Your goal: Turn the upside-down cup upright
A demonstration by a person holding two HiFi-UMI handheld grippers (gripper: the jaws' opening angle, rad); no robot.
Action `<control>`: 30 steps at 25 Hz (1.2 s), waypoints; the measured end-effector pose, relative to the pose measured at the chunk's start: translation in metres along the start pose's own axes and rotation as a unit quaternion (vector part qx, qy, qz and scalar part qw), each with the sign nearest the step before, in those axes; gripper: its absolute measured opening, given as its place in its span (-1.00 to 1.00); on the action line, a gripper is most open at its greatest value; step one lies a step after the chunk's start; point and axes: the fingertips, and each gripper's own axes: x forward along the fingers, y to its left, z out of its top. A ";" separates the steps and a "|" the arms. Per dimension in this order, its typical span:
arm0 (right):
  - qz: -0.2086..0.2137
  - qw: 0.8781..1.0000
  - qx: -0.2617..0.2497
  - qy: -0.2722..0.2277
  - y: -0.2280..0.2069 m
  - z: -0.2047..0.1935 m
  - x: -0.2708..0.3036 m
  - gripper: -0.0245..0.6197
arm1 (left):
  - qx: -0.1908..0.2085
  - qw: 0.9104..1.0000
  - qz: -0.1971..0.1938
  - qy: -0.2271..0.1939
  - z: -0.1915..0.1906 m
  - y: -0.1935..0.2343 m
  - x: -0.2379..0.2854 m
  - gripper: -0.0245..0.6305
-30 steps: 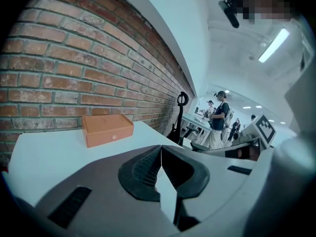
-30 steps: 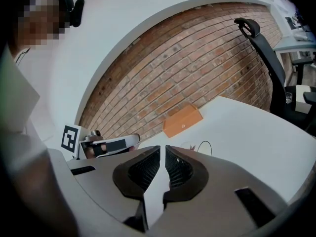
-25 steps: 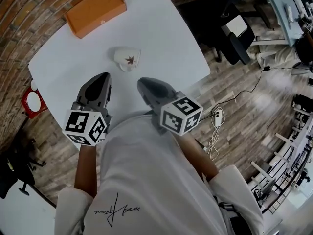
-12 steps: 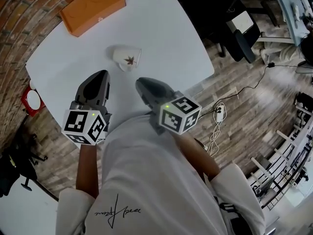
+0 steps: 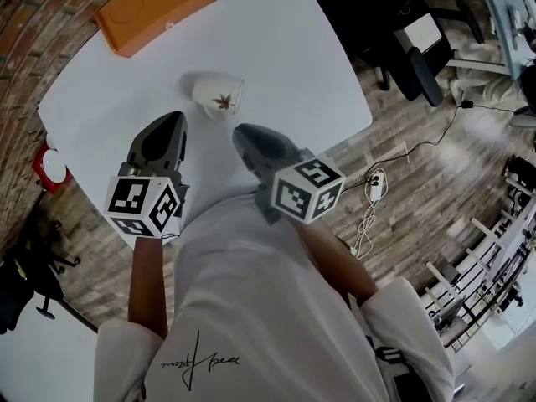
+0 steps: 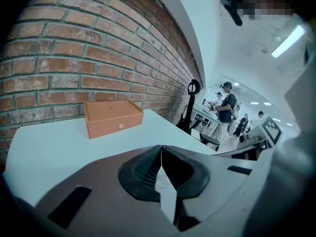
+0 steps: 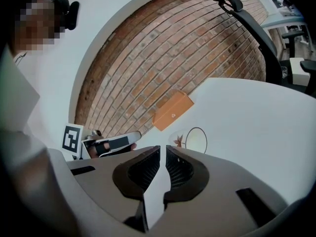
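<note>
The step in hand is the approach: neither hand-held gripper has reached the cup (image 5: 216, 95). It sits on the table (image 5: 285, 48) just ahead of both, beyond the tip of the right hand-held gripper (image 5: 244, 133) and slightly to that one's left, and ahead and to the right of the left hand-held gripper (image 5: 171, 119). The two tips are near the cup but apart from it. A box (image 5: 155, 7) lies farther ahead, well past the cup.

The left hand-held gripper's jaws are closed, tips meeting, with nothing between them. Its own view shows the box but not the cup. The right hand-held gripper's jaws stand barely apart, a thin slit with only bare table showing through. Its view looks right at the cup, whose round rim faces it, with the leaf print beside the rim. So the cup seems to lie tipped on its side rather than fully inverted, though I cannot be sure.

The right one looks better placed for the next move. That calls for spreading its jaws well wider than the cup wall, easing forward to take the rim or side between them, closing, then rotating the cup to stand on its base.
</note>
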 end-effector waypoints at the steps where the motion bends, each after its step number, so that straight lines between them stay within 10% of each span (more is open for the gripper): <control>1: 0.000 1.000 0.003 0.002 -0.001 0.000 0.002 -0.85 | 0.000 1.000 -0.001 0.003 0.000 0.001 0.002 -0.89; 30: -0.045 0.999 0.018 0.015 -0.042 0.001 0.036 -0.85 | 0.003 0.996 -0.026 0.082 -0.027 0.022 0.049 -0.89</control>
